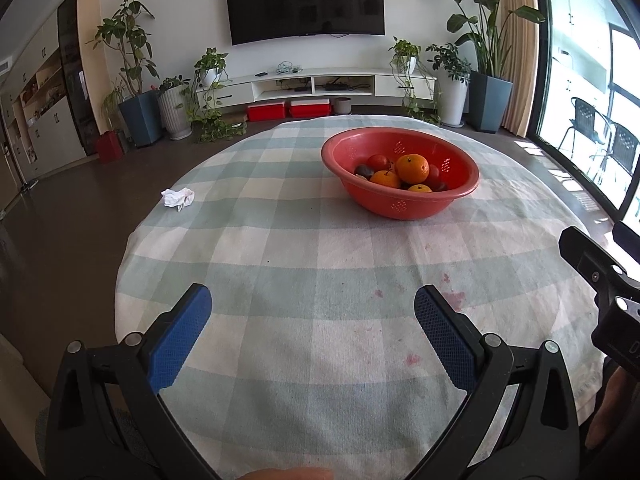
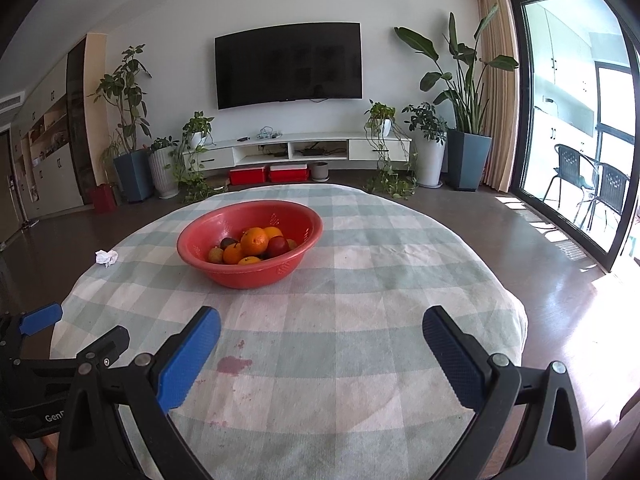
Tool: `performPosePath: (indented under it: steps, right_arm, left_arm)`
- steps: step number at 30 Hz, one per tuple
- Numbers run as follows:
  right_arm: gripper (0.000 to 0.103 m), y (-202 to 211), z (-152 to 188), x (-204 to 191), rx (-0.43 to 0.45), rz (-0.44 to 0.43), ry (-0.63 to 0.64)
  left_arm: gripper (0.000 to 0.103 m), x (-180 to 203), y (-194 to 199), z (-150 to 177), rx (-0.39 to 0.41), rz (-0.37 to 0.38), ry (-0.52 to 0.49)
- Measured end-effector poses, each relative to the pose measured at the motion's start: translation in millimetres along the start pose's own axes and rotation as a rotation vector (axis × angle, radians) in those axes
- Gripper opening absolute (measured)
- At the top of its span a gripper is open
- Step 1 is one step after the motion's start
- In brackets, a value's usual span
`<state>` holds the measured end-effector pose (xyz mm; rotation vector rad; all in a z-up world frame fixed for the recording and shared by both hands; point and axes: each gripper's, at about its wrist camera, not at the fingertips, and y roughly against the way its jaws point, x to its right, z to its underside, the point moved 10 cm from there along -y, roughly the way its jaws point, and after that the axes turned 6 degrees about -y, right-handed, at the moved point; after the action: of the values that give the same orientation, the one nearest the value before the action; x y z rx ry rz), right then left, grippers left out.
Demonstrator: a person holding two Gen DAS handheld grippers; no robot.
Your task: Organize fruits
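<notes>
Fruits [image 1: 412, 168], oranges with darker red and purple pieces, are seen piled in a red perforated bowl [image 1: 400, 200] on the far right part of a round table under a pale green and white checked cloth [image 1: 280, 240] in the left wrist view. Reddish stains are noted on the cloth near the left gripper [image 1: 312, 308], whose jaws are spread wide over bare cloth with nothing held. A crumpled white tissue [image 1: 178, 198] lies well apart from the bowl, near the left edge. Beyond, a wall-mounted television [image 1: 306, 0], a white low cabinet and potted plants are recorded. In the right wrist view the bowl [image 2: 200, 252] stands left of centre, fruits [image 2: 254, 246] inside, tissue [image 2: 106, 257] at the left rim. The right gripper [image 2: 320, 320] is likewise held wide and empty above stained cloth [image 2: 380, 280]. Glass doors [image 2: 576, 140] with chairs outside are observed at right.
</notes>
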<state>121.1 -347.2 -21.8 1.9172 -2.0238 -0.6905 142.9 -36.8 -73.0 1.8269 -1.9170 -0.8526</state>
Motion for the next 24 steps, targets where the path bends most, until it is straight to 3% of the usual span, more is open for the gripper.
performPosePath:
  steps: [24]
  right_arm:
    - [0.103, -9, 15, -7, -0.065, -0.006, 0.020]
  left_arm:
    - [0.103, -3, -4, 8, -0.020, 0.007, 0.013]
